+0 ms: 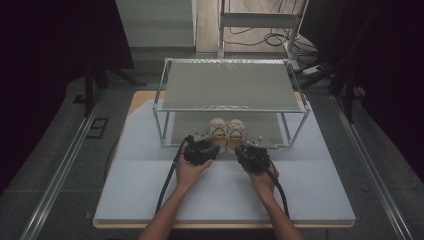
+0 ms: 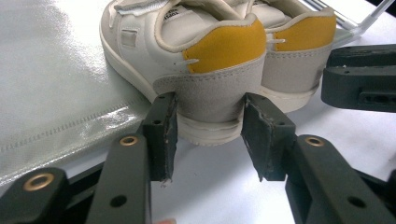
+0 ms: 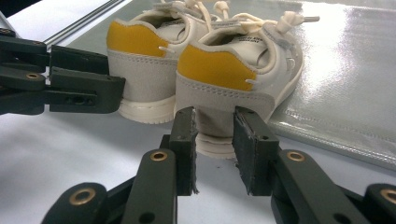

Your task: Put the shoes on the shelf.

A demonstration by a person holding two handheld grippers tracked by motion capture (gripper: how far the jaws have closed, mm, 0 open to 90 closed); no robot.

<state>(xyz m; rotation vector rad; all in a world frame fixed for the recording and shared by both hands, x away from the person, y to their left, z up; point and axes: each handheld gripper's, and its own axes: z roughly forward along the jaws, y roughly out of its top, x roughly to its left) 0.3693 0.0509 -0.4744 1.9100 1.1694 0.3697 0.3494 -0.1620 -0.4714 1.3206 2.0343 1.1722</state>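
White table (image 1: 150,195), both grippers' jaws clamped on yellow-heeled sneakers' (image 2: 219,51) heels; tongue labels too blurred to read.

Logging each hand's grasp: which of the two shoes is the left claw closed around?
The left shoe of the pair. The left claw brackets its grey heel; the right shoe sits between the right claw pads.

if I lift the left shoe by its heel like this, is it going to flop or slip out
Probably not much flop: the left shoe is small, with a thick sole and a padded heel that looks fairly stiff. The left tool stands at the grey suede heel patch, which should grip better than the glossy side. Held at the heel alone, the toe will likely dip, so expect some tilt.
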